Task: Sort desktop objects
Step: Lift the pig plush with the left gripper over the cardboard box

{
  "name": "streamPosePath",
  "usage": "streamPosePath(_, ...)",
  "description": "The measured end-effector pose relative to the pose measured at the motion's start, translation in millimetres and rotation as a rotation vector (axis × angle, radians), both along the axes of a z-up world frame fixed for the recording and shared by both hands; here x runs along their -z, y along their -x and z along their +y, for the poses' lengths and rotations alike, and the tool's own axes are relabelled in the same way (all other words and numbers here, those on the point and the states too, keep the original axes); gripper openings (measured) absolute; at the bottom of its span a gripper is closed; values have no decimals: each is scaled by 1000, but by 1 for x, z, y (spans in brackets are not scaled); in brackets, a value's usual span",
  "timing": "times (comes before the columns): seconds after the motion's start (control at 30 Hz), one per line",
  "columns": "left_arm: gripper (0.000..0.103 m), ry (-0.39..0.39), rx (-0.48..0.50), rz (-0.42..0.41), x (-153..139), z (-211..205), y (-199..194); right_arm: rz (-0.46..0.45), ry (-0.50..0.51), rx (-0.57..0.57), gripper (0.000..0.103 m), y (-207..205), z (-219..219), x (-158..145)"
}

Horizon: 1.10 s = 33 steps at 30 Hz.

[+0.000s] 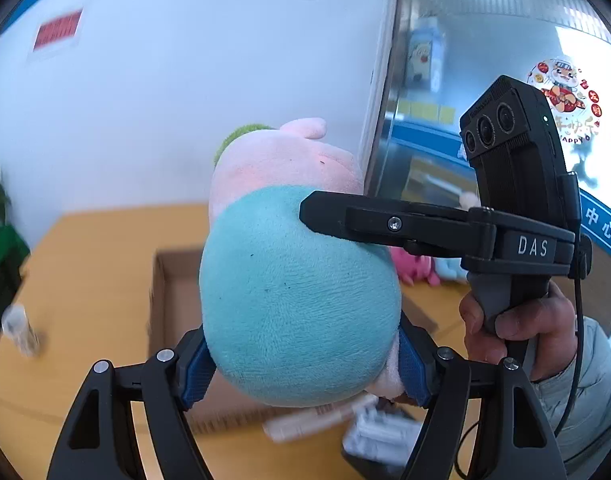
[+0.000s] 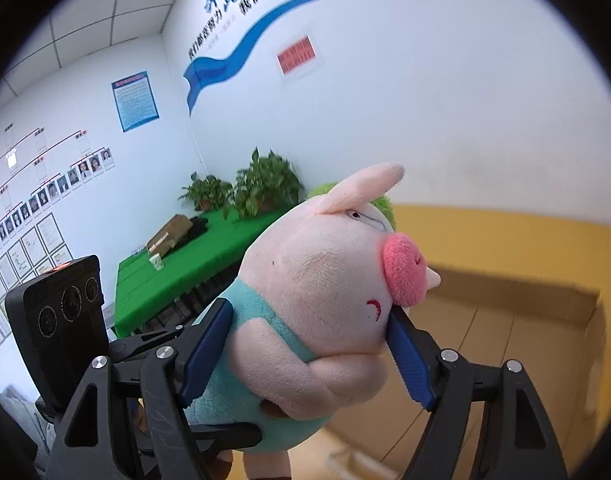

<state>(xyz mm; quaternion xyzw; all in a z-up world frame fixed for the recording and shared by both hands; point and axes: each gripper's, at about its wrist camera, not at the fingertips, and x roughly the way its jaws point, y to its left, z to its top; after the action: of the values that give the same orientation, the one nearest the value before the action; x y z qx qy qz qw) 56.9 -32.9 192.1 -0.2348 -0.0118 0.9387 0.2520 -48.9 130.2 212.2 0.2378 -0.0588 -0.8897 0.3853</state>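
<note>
Counter [image 1: 85, 280]: orange-yellow top, running under everything in both views.
Cardboard box [image 2: 517, 340]: open, brown, sitting on the counter; in the left wrist view [image 1: 173, 300] it lies directly behind and below the toy.
Plush pig [image 2: 325, 300]: held up in the air above the box and counter, gripped by both claws at once. Pale pink head with a darker pink round snout, a stitched red mouth, small embroidered eyes, a pointed pink ear and a tuft of green on top of the head. The body wears a teal fleece garment; from the left wrist view [image 1: 297, 300] this rounded teal belly fills the centre, with the pink head tilted away toward the wall.
Left claw [image 1: 305, 364]: clenched on the plush pig, its blue pads pressed into either side of the teal lower body.
Right claw [image 2: 309, 344]: grasping the plush pig too, one blue pad against the teal back, the other against the cheek just under the snout.
Pink soft toy [image 1: 415, 268]: small, bright pink, lying on the counter beyond the box, partly hidden behind the right claw.
</note>
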Motion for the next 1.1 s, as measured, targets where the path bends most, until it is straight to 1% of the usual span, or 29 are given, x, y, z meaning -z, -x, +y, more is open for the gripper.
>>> streamPosePath(0.07,74,3,-4,57,-22,1,18,38,1,-11,76,15,2,-24)
streamPosePath(0.1,74,0,-7,71,-31,1,28,52,-2,-16,76,25,2,-35)
streamPosePath(0.2,74,7,-26,95,-48,-1,57,79,-3,-30,76,56,-4,-54)
streamPosePath(0.27,74,8,-40,94,-54,-3,78,80,6,-42,76,74,-6,-58)
streamPosePath(0.3,74,9,-48,86,-53,-6,93,73,9,-49,76,90,-8,-58)
streamPosePath(0.4,74,12,-74,34,-41,-11,138,36,12,-69,76,125,-13,-43)
streamPosePath(0.47,74,18,-93,-4,-28,-14,158,8,18,-92,76,153,-16,-23)
streamPosePath(0.5,74,19,-103,-35,-17,-16,174,-15,20,-107,76,172,-19,-8)
streamPosePath(0.53,74,16,-112,-68,-6,-17,188,-32,19,-114,76,181,-19,5)
streamPosePath(0.57,74,16,-122,-111,11,-19,205,-54,17,-120,76,193,-21,20)
streamPosePath(0.67,74,17,-147,-212,54,-21,240,-135,20,-128,76,227,-24,72)
streamPosePath(0.7,74,21,-158,-243,69,-22,251,-170,29,-125,76,238,-26,93)
streamPosePath(0.83,74,24,-199,-379,121,-25,283,-256,57,-129,75,267,-27,152)
streamPosePath(0.9,74,45,-232,-448,144,-25,296,-303,49,-135,74,278,-33,180)
streamPosePath(0.97,74,78,-258,-511,163,-22,306,-323,30,-141,73,279,-40,200)
streamPosePath(1.03,75,137,-262,-540,177,-15,311,-318,8,-143,73,276,-45,207)
streamPosePath(1.1,77,205,-277,-550,183,-6,313,-339,-15,-150,73,275,-47,211)
